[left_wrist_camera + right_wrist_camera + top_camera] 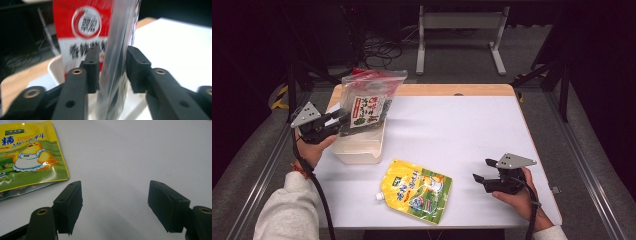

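Observation:
A clear plastic bag (368, 102) with a red, white and dark printed packet inside stands upright in a cream bin (360, 150) at the table's left. My left gripper (343, 119) reaches it from the left. In the left gripper view the bag's clear edge (116, 62) runs up between the jaws of my left gripper (113, 53), whose pads stand slightly off it. Red and white print (85, 27) shows behind that edge. My right gripper (483, 170) rests open near the front right, with nothing between its jaws (115, 195). A yellow and green pouch (417, 190) lies flat at the front centre.
The white table top (462, 125) has a wooden strip along its far edge. The yellow pouch (27, 160) lies just left of my right gripper's jaws. A grey metal stand (459, 30) and cables sit on the floor beyond the table.

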Demonstrator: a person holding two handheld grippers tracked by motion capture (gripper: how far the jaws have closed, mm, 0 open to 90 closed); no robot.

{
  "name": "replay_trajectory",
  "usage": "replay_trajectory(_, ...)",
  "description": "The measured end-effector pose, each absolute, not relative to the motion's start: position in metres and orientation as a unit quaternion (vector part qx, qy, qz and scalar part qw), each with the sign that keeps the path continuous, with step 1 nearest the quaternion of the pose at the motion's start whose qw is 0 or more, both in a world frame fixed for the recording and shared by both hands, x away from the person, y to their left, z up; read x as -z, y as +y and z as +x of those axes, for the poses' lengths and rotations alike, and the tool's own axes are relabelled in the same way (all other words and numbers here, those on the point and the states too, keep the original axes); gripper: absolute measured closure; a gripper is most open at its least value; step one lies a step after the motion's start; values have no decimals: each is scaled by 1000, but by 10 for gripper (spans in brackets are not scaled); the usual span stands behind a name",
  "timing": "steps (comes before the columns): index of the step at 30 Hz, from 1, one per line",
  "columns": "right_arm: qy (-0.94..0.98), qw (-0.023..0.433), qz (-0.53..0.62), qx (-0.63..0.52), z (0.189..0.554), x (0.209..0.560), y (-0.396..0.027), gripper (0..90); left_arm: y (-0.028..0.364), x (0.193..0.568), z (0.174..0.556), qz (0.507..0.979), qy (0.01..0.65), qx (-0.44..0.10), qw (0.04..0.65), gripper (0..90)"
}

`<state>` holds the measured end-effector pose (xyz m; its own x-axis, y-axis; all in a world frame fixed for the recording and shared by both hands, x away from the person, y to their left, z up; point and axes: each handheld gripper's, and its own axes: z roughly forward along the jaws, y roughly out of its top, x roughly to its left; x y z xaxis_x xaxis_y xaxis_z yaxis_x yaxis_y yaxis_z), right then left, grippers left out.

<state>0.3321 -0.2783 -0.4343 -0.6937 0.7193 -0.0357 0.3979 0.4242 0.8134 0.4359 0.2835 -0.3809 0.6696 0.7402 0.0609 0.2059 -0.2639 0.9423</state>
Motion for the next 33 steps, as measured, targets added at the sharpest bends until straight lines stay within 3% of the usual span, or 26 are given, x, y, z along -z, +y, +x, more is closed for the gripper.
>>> replay_trajectory(3,824,189,339,-412,332,435,-278,275,284,388,425,770,320,-282,474,587)
replay_trajectory(5,826,187,338,-411,333,435,-277,274,287,390,423,768,321,-275,480,592)
replay_trajectory(8,829,185,336,-406,333,436,-275,273,293,393,421,774,330,-269,469,675)
replay_trajectory(20,835,182,328,-404,335,436,-271,269,296,407,426,763,321,-289,481,706)
replay_trajectory(33,839,181,324,-399,335,437,-269,268,303,419,429,785,317,-252,469,764)
